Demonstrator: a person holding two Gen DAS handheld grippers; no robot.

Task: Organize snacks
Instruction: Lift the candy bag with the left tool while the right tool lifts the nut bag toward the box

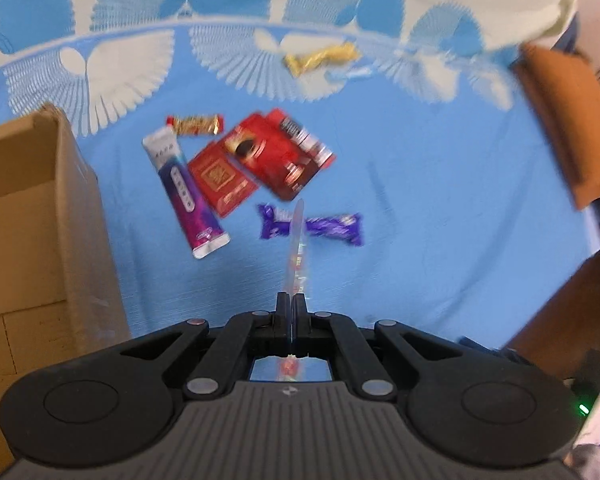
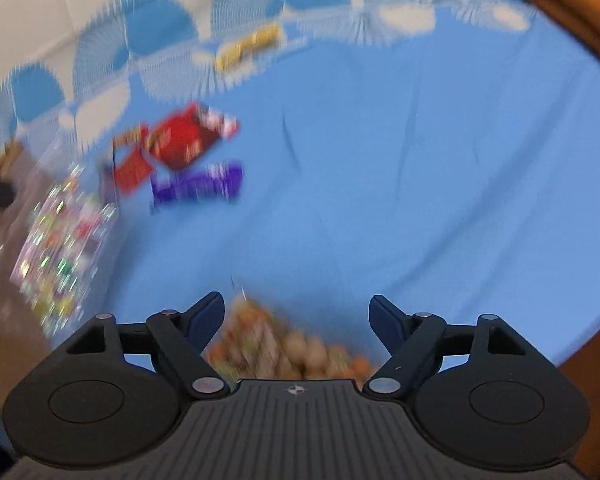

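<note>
My left gripper [image 1: 292, 300] is shut on a clear bag of colourful candies [image 1: 296, 248], seen edge-on above the blue cloth; the same bag [image 2: 64, 248] hangs at the left of the right wrist view. On the cloth lie a purple-and-white tube pack [image 1: 184, 192], red packets [image 1: 276, 156], a purple bar [image 1: 332, 230], a red-gold bar [image 1: 196, 125] and a gold wrapper [image 1: 320, 58]. My right gripper [image 2: 298, 316] is open, over a blurred orange-brown snack bag [image 2: 284, 348] between its fingers.
An open cardboard box [image 1: 40, 208] stands at the left. An orange cushion [image 1: 568, 120] lies at the right edge. The blue tablecloth [image 1: 440, 200] has a white fan-patterned border at the back. Both views are motion-blurred.
</note>
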